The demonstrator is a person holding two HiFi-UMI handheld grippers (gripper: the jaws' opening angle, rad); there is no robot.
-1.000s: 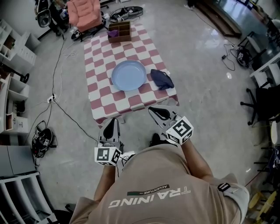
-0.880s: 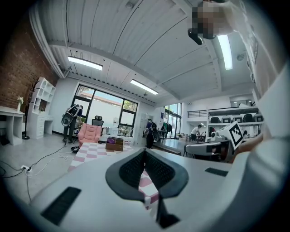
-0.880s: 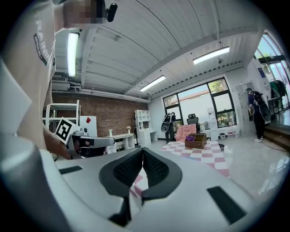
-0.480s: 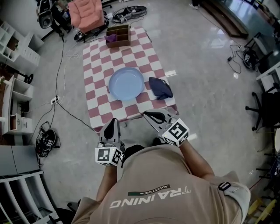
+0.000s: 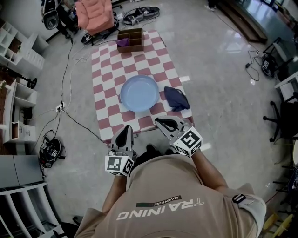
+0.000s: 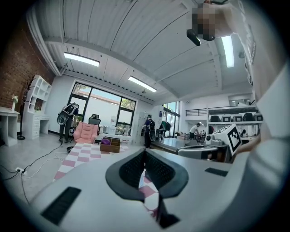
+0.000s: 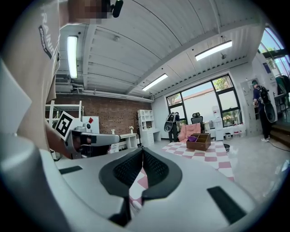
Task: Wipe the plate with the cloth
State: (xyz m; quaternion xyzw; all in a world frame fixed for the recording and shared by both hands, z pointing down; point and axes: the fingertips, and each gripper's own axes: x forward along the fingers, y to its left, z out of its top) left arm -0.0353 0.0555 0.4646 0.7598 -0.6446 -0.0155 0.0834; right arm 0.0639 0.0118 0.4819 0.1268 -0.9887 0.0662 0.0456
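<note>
A pale blue plate (image 5: 139,92) lies in the middle of the red-and-white checked table (image 5: 108,69). To its right sits a crumpled dark blue cloth (image 5: 176,98). My left gripper (image 5: 124,133) hovers just short of the table's near edge, jaws shut and empty. My right gripper (image 5: 160,122) reaches over the near edge, below the cloth and apart from it, also shut and empty. In both gripper views the black pads (image 6: 144,168) (image 7: 141,166) meet with nothing between them, and the checked table (image 6: 86,152) stretches ahead.
A brown wooden compartment box (image 5: 130,37) with something purple in it stands at the table's far end. A pink armchair (image 5: 94,14) is behind it. Cables (image 5: 65,93) trail on the floor to the left, by white shelves (image 5: 14,88). Office chairs (image 5: 284,116) stand at the right.
Both grippers have come closer to the table's near edge; the right one now reaches over it. The plate and cloth lie unmoved.
</note>
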